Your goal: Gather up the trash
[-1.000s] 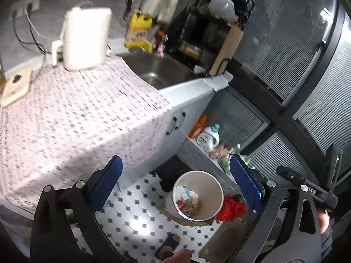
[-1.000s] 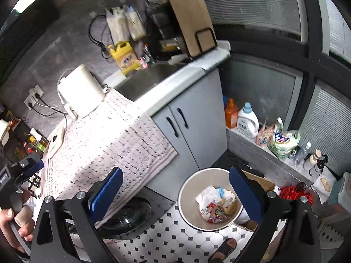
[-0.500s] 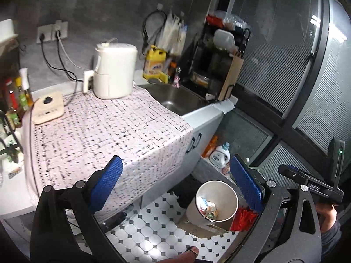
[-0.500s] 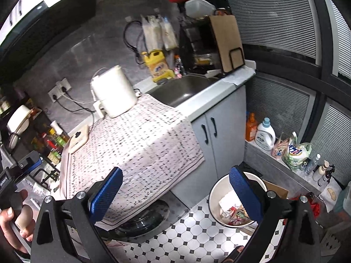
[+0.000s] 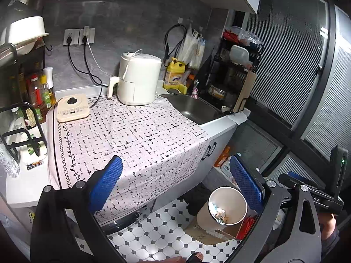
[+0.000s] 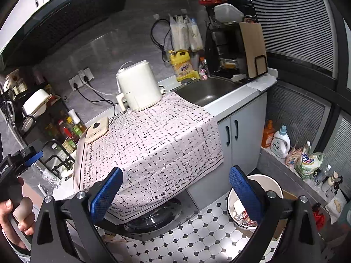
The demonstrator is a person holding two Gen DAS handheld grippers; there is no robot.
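Both jaws wide, empty | trash bin (image 5: 227,208) on floor beside cabinet (image 6: 241,131)

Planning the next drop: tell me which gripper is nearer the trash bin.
Right, probably. The right gripper hangs above the bin, which sits large just under its right finger. The left gripper is farther left and seemingly higher; the bin looks smaller there.

A: What fills the tabletop (image 5: 28,188)?
B: A patterned cloth (image 5: 136,135), with a white air fryer (image 5: 138,79) at its back edge.
A: And the left hand-held gripper (image 5: 175,184)?
B: Empty, spread wide above the floor; the trash bin (image 5: 226,208) stands below, scraps inside.
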